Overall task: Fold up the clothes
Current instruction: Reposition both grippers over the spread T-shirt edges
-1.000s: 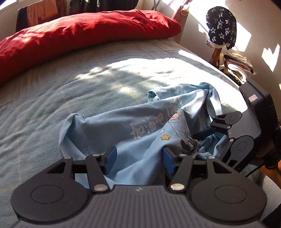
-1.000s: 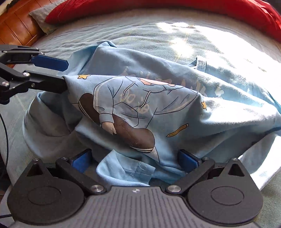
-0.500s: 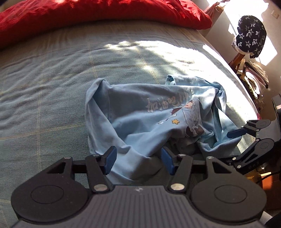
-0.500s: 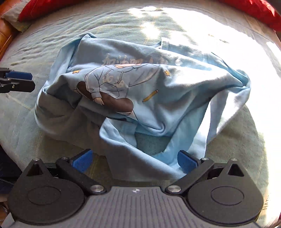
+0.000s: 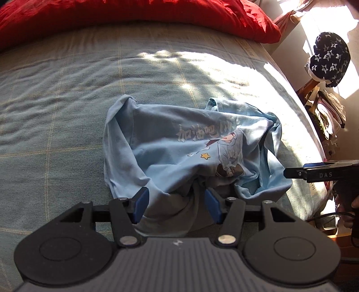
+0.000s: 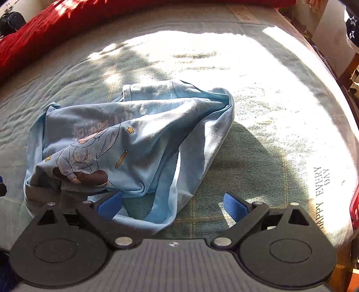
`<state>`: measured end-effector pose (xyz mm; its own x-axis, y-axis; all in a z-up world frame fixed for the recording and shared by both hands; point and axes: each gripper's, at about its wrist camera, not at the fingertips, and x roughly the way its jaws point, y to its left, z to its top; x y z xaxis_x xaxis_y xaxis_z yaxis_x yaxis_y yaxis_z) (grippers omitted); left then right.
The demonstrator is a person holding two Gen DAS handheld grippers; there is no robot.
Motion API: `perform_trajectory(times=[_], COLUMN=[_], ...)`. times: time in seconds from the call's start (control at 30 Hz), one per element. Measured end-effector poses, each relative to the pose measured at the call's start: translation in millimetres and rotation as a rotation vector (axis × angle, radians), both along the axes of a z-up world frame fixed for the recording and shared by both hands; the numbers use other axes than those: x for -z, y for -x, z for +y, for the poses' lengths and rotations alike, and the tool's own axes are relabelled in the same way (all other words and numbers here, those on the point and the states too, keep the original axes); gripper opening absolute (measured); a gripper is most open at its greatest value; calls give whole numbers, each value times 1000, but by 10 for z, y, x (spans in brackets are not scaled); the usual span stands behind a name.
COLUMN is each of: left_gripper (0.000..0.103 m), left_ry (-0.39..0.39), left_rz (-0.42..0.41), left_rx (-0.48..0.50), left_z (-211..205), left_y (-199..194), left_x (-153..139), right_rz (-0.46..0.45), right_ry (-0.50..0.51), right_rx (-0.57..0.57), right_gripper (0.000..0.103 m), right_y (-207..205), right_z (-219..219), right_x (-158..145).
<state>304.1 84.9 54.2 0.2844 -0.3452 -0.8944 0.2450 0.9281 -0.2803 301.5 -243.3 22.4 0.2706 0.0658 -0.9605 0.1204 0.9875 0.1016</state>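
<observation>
1. The crumpled light blue cotton T-shirt [image 5: 193,152] lies bunched at the middle of the grey-green bed [image 5: 56,112].
2. The left gripper [image 5: 175,202] and right gripper [image 6: 172,203] are both spread wide, holding nothing.
3. Best to pinch one hem corner each, then pull the shirt flat.

A home bedroom: a bed [image 5: 67,101] under a grey-green cover, a red duvet [image 5: 134,11] at 12 o'clock, sunlight across it.
</observation>
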Motion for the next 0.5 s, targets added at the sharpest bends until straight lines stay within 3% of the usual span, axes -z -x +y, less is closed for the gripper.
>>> perform_trajectory(times=[0.07,0.27,0.37,0.5], left_gripper=[55,55,55,55], left_ry=[9,6,-7,-48], left_rz=[-11,-67,-74,-59], left_rx=[-4,9,34,41], left_z=[71,422,538,549], left_y=[33,248,265,201], left_x=[-67,-236,-286,-268], right_rz=[62,167,212,272], right_ry=[10,278,261,366], right_rx=[26,83,142,96], right_gripper=[97,97,97,97], right_y=[-115,-154,-170,-272], right_z=[7,197,160,217], right_x=[127,370,462,702])
